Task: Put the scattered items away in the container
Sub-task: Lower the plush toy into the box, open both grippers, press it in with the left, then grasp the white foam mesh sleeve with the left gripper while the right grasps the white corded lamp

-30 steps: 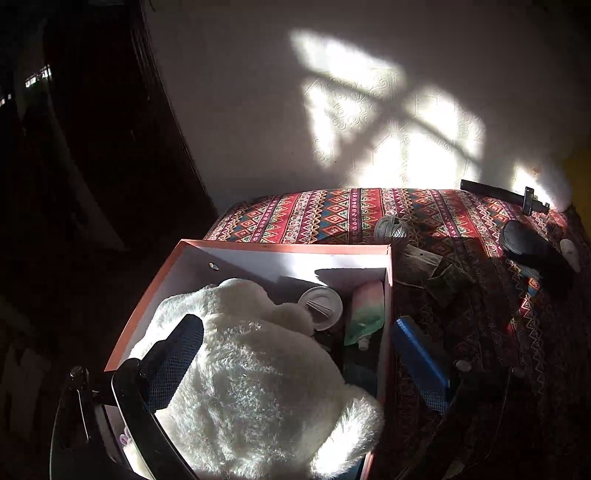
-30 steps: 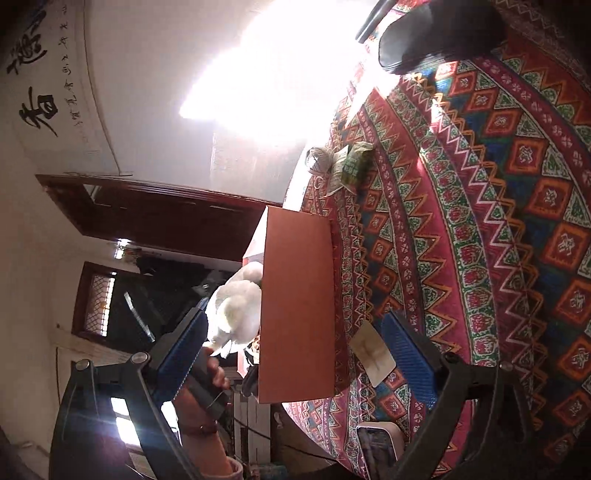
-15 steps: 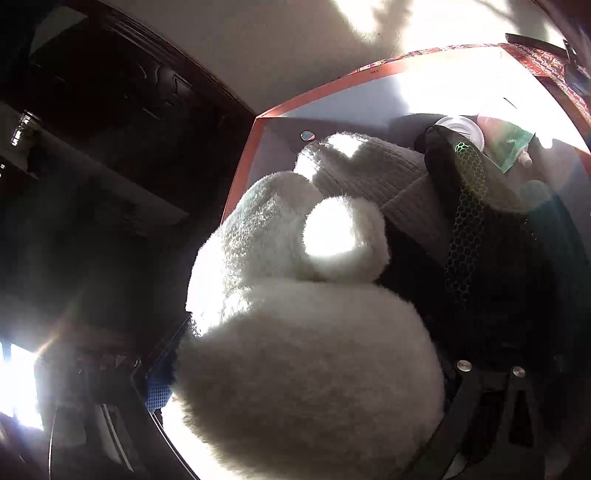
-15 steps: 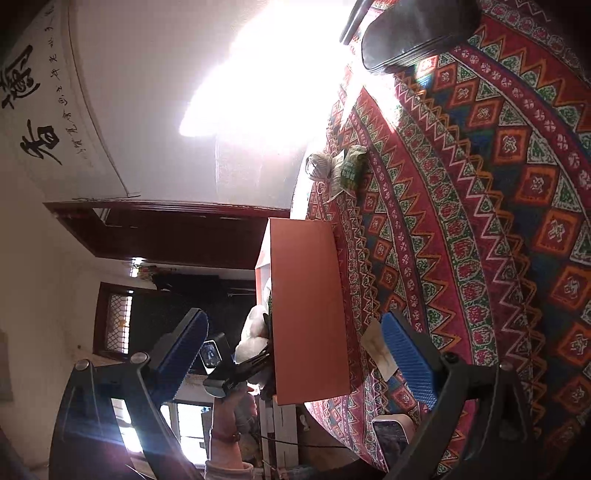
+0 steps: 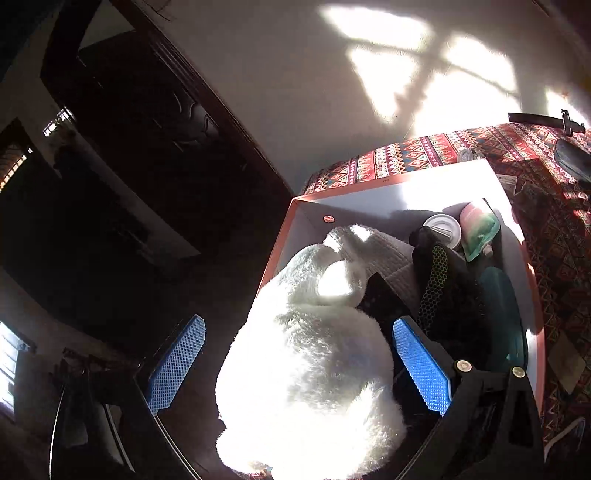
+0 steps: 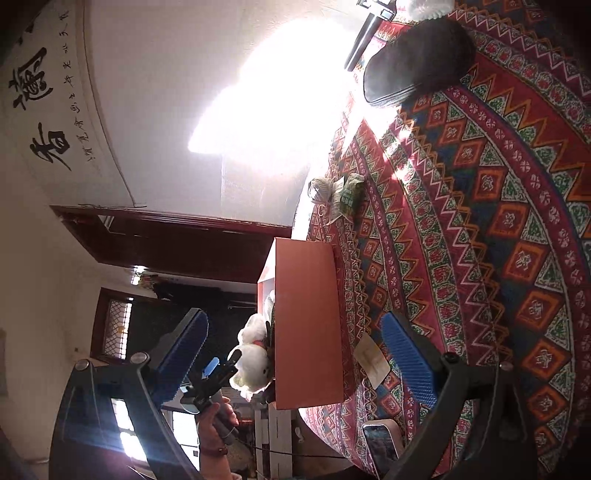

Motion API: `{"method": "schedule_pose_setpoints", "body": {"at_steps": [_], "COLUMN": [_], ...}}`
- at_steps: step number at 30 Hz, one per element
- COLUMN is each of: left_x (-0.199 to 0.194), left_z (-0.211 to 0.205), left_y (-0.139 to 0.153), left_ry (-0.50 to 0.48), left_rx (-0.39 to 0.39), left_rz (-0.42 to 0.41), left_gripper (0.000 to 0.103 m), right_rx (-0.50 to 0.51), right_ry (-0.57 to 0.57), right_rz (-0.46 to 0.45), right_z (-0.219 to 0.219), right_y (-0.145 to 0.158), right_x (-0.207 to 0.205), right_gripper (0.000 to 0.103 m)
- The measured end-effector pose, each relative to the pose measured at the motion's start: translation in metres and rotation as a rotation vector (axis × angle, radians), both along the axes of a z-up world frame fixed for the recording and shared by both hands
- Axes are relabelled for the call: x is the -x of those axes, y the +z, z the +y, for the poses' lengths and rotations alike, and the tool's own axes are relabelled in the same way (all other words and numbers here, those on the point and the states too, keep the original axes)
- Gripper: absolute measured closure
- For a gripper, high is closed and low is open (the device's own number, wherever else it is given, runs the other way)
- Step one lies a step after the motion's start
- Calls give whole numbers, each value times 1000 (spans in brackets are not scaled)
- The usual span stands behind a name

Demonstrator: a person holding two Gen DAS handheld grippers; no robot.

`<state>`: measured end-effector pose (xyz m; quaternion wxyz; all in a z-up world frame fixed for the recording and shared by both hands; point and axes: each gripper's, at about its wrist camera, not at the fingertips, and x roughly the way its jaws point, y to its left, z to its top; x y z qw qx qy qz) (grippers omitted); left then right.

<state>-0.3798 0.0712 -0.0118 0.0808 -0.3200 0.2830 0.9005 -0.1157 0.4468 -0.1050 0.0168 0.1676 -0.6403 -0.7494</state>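
Observation:
A white plush toy (image 5: pixel 306 369) lies in the near end of the orange box (image 5: pixel 391 177), bulging over its rim. My left gripper (image 5: pixel 299 369) hangs just above the toy, open, its blue pads (image 5: pixel 177 365) wide on either side and not pressing the fur. Deeper in the box sit a white lidded cup (image 5: pixel 443 230), a green pouch (image 5: pixel 478 229) and a black mesh item (image 5: pixel 443 288). My right gripper (image 6: pixel 295 358) is open and empty, off to the box's side (image 6: pixel 306 321). From there the plush toy (image 6: pixel 251 354) and a hand holding the left gripper (image 6: pixel 219 369) show.
On the patterned cloth (image 6: pixel 498 221) lie a black case (image 6: pixel 417 62), a yarn ball (image 6: pixel 319 188), a green packet (image 6: pixel 351 192), a pale card (image 6: pixel 371 360) beside the box and a phone (image 6: pixel 380 446) at the table's edge. A black rod (image 6: pixel 365 33) rests by the wall.
The left gripper carried the plush toy down into the box, then opened and drew back, leaving the toy there. The right gripper barely shifted.

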Motion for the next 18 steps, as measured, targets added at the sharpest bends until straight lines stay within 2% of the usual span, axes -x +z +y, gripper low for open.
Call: {"method": "schedule_pose_setpoints", "body": {"at_steps": [4, 8, 11, 13, 18], "left_x": [-33, -74, -99, -109, -112], "left_z": [32, 89, 138, 172, 254], "left_y": [43, 58, 49, 37, -17], "left_ry": [-87, -223, -301, -331, -357], "left_rx": [-161, -224, -246, -272, -400], "left_rz": [-18, -56, -93, -150, -414], "left_gripper": [0, 0, 0, 0, 0], "right_rx": [0, 7, 26, 19, 7], "right_ry": [-47, -131, -226, -307, -515], "right_rz": [11, 29, 51, 62, 20], "right_z": [15, 39, 65, 85, 135], "right_y": [1, 0, -1, -1, -15], "right_x": [-23, -57, -92, -119, -179], "right_gripper": [7, 7, 7, 6, 6]}}
